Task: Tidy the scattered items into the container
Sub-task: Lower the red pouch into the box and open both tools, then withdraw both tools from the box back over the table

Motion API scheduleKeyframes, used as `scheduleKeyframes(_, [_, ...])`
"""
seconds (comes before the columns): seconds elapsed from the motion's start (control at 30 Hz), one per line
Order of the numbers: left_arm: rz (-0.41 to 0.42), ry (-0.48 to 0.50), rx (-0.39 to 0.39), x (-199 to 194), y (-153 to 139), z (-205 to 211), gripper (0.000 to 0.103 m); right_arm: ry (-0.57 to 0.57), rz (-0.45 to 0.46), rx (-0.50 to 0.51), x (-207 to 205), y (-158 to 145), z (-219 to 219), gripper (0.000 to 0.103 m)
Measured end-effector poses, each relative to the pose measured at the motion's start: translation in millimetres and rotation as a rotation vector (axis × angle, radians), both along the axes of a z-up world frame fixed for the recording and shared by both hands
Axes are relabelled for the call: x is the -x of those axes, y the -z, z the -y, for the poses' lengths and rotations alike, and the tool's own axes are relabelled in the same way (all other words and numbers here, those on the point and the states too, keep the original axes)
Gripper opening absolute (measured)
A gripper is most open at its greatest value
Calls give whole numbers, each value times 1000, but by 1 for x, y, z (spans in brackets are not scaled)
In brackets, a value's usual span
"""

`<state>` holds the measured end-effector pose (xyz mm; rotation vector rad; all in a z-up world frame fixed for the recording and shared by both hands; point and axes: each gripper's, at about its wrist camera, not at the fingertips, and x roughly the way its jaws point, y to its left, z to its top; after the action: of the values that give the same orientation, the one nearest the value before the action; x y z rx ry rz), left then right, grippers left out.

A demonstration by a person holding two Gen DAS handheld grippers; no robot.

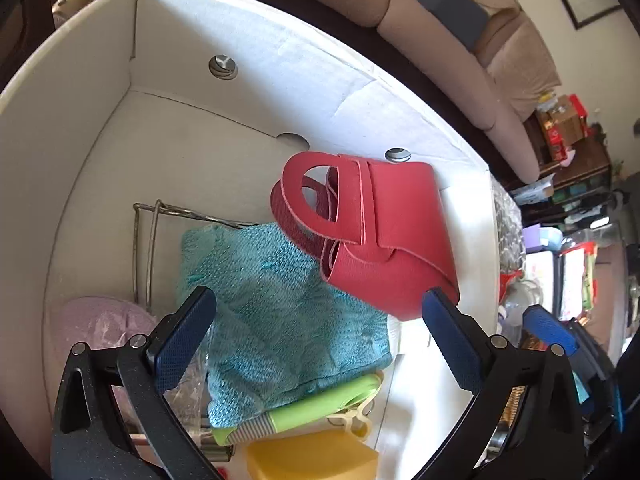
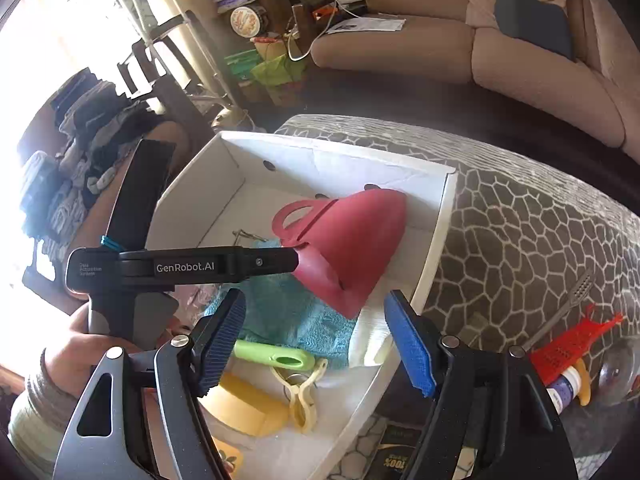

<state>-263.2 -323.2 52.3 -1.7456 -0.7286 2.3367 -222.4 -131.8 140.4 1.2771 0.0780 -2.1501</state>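
A white box (image 2: pixel 434 236) is sitting on a grey patterned table (image 2: pixel 520 216), and most of the clutter is lying inside it. A red bag (image 1: pixel 384 236) is leaning against the box's far right wall, its handles pointing left. Just near of it, a teal cloth (image 1: pixel 280 320) is spreading across the floor of the box, its far corner tucked under the bag. A green handle (image 2: pixel 276 355) is lying along the cloth's near edge, with a cream clip (image 2: pixel 302 400) and a yellow block (image 2: pixel 244 408) nearer still. A wire rack (image 1: pixel 152 240) is showing at the cloth's left, and a lilac bundle (image 1: pixel 100 324) is sitting in the box's near left corner.

The left gripper (image 1: pixel 316 332) is hovering over the cloth inside the box, jaws spread wide and holding nothing. The right gripper (image 2: pixel 316 344) is hanging above the box's near end, jaws also wide and empty.

Outside the box, on the table to the right, a red grater (image 2: pixel 568 348), a metal utensil (image 2: pixel 568 304) and a small white bottle (image 2: pixel 564 388) are lying close together. A tan sofa (image 2: pixel 480 40) is standing beyond the table.
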Motion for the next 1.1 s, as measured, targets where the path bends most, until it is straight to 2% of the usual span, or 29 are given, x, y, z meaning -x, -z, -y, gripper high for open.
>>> scheduleKeyframes(0.17, [-8,18,126,-35,-31,3,103,-36,-13,-35,-25,0,11,80])
scheduleKeyframes(0.3, [-25,13,165,-74,-61,9,103,-43,-77,-91,-50,-9,19,80])
scheduleKeyframes(0.47, [-99,-24,169,-120,-111,21,103,-21,-182,3,-87,-66,12,81])
scheduleKeyframes(0.63, [-170,-36,252,-161,-155,19,103,17,-268,-31,-125,-112,9,82])
scheduleKeyframes(0.73, [-191,-27,294,-188,-170,9,103,26,-297,-50,-152,-120,4,83])
scheduleKeyframes(0.8, [-202,-24,314,-209,-178,4,103,23,-266,-10,-169,-121,-3,83])
scheduleKeyframes(1.1, [-214,0,376,-292,-192,-23,103,31,-282,-15,-255,-119,-21,84])
